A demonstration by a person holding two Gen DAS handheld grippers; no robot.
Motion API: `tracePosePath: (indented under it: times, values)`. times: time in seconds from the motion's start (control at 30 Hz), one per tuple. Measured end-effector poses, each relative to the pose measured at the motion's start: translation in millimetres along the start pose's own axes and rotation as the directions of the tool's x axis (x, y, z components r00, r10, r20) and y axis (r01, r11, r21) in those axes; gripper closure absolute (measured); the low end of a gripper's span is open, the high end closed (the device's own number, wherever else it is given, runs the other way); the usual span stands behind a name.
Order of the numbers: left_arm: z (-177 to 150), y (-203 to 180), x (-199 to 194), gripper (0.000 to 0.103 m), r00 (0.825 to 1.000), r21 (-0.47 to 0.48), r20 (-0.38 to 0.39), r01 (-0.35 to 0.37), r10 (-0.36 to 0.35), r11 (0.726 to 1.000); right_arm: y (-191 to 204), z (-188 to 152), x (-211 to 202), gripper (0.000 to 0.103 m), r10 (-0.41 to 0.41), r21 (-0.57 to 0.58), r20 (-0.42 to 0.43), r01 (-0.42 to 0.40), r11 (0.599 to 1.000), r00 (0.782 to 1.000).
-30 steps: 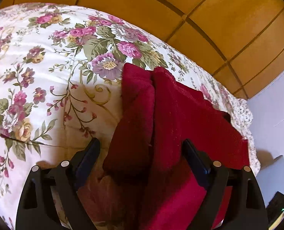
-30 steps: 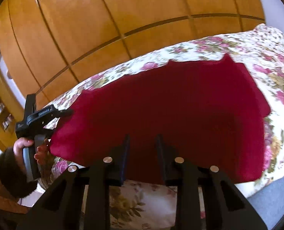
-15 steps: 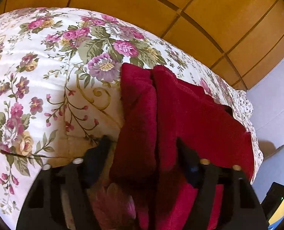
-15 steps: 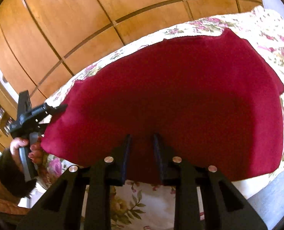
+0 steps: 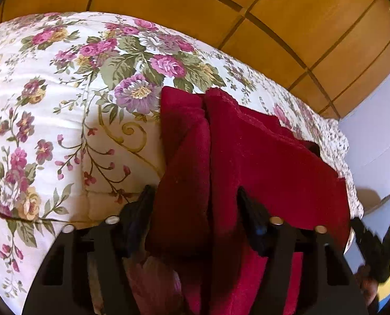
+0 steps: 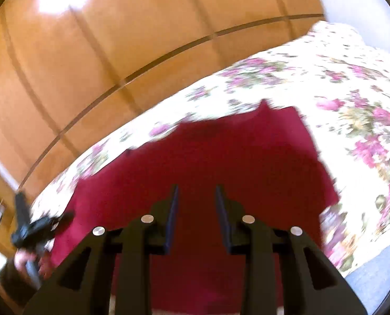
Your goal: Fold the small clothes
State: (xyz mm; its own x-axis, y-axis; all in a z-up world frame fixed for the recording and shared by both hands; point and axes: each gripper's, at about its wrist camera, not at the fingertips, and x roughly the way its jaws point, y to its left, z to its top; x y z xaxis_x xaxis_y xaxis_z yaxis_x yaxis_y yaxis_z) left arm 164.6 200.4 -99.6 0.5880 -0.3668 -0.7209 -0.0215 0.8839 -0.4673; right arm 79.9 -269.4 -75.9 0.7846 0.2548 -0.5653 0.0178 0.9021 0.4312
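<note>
A dark red garment lies on the floral bedspread, its left part bunched into a thick fold. My left gripper has its jaws around that fold, and red cloth fills the gap between the fingers. In the right wrist view the same garment lies spread flat. My right gripper hovers over its near edge with a narrow gap between the fingers, and I cannot tell if cloth is pinched. The left gripper shows at the garment's left corner in that view.
Wooden wardrobe panels stand behind the bed. A pale wall is at the right. The bed's right edge drops to a bluish floor. The right gripper shows blurred at the lower right of the left wrist view.
The left jaws have closed in on the bunched fold. The right gripper has pulled back and tilted, so the garment looks smaller and blurred; its fingers stand slightly wider apart.
</note>
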Motion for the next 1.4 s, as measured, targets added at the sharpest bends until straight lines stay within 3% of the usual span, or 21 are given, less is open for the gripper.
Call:
tracePosePath:
  times: [0.03,0.07,0.1,0.17,0.23,0.3,0.33,0.43,0.5,0.57,0.63,0.7,0.77,0.83,0.93,1.03,1.1,1.23,1.4]
  values:
    - [0.3,-1.5,0.5,0.049,1.000,0.010,-0.003,-0.003,0.003,1.000,-9.3,3.9,5.5,0.066,-0.058,0.011,-0.001,0.058,0.998,0.998]
    - [0.9,-2.3,1.4,0.052,1.000,0.017,-0.006,0.000,0.000,1.000,-18.9,5.5,14.7,0.065,-0.140,0.019,-0.030,0.141,0.990,0.990]
    - [1.6,-1.9,1.9,0.052,1.000,0.016,-0.007,0.005,-0.005,1.000,-35.3,3.2,29.5,0.074,-0.178,0.032,-0.099,0.182,0.983,0.979]
    - [2.4,-1.2,1.9,0.052,1.000,0.011,-0.011,0.010,-0.010,1.000,-45.9,2.1,29.3,0.077,-0.142,0.045,-0.073,0.145,0.988,0.987]
    - [2.8,-3.2,0.4,0.052,1.000,0.027,-0.007,0.008,-0.007,1.000,-37.8,3.4,27.4,0.076,-0.169,0.009,-0.080,0.170,0.985,0.982]
    - [2.7,-6.0,-1.4,0.040,1.000,0.053,0.012,-0.006,0.006,0.999,-31.1,4.5,18.5,0.075,-0.177,0.011,-0.079,0.178,0.984,0.981]
    - [2.4,-6.5,-2.7,0.028,0.999,0.056,0.024,-0.030,0.029,0.998,-28.4,3.6,9.8,0.072,-0.149,0.042,-0.063,0.152,0.987,0.987]
    - [4.1,-2.2,-2.6,0.027,0.999,0.042,0.026,-0.028,0.027,0.999,-8.9,-4.6,-11.0,0.072,-0.012,0.070,-0.017,0.013,0.997,1.000]
    - [4.5,1.3,-1.3,0.034,1.000,0.019,0.019,-0.014,0.014,1.000,15.3,-17.5,-18.6,0.073,0.088,0.024,-0.044,-0.087,0.996,0.995]
    - [3.5,-0.7,0.2,0.053,1.000,0.037,0.007,0.013,-0.013,0.999,39.3,-34.4,-18.1,0.074,0.158,-0.035,-0.099,-0.162,0.986,0.983]
    - [2.6,-4.6,1.2,0.059,1.000,0.053,0.003,0.014,-0.014,0.998,58.5,-52.5,-12.9,0.075,0.196,-0.075,-0.150,-0.209,0.975,0.969]
    - [4.0,-4.5,0.2,0.069,1.000,0.043,-0.001,0.026,-0.026,0.999,74.5,-67.5,-0.6,0.076,0.194,-0.113,-0.212,-0.221,0.969,0.958]
    - [6.8,-2.2,-7.2,0.083,0.998,0.004,0.008,0.057,-0.057,0.998,84.6,-78.6,13.4,0.076,0.114,-0.171,-0.269,-0.164,0.972,0.956]
    - [9.1,-6.5,-15.7,0.084,0.997,0.003,0.020,0.079,-0.079,0.997,90.2,-81.6,20.4,0.077,0.072,-0.225,-0.273,-0.137,0.965,0.959]
    - [13.4,-24.6,-33.3,0.086,0.993,0.048,0.058,0.101,-0.104,0.994,91.6,-78.9,20.4,0.076,0.077,-0.214,-0.284,-0.142,0.967,0.956]
    - [19.5,-45.6,-51.4,0.086,0.985,0.080,0.091,0.141,-0.148,0.987,69.9,-71.5,7.4,0.072,0.186,-0.053,-0.261,-0.207,0.977,0.947]
    - [23.7,-62.0,-61.7,0.086,0.979,0.109,0.105,0.160,-0.172,0.981,56.9,-63.6,-4.1,0.068,0.211,0.020,-0.220,-0.212,0.977,0.952]
    - [30.6,-96.2,-74.4,0.087,0.966,0.126,0.100,0.225,-0.238,0.966,39.5,-47.1,-23.1,0.064,0.204,0.044,-0.160,-0.199,0.979,0.966]
    - [29.8,-148.3,-80.8,0.088,0.952,0.175,0.084,0.275,-0.293,0.945,14.9,-41.6,-40.5,0.059,0.234,0.090,-0.126,-0.224,0.970,0.964]
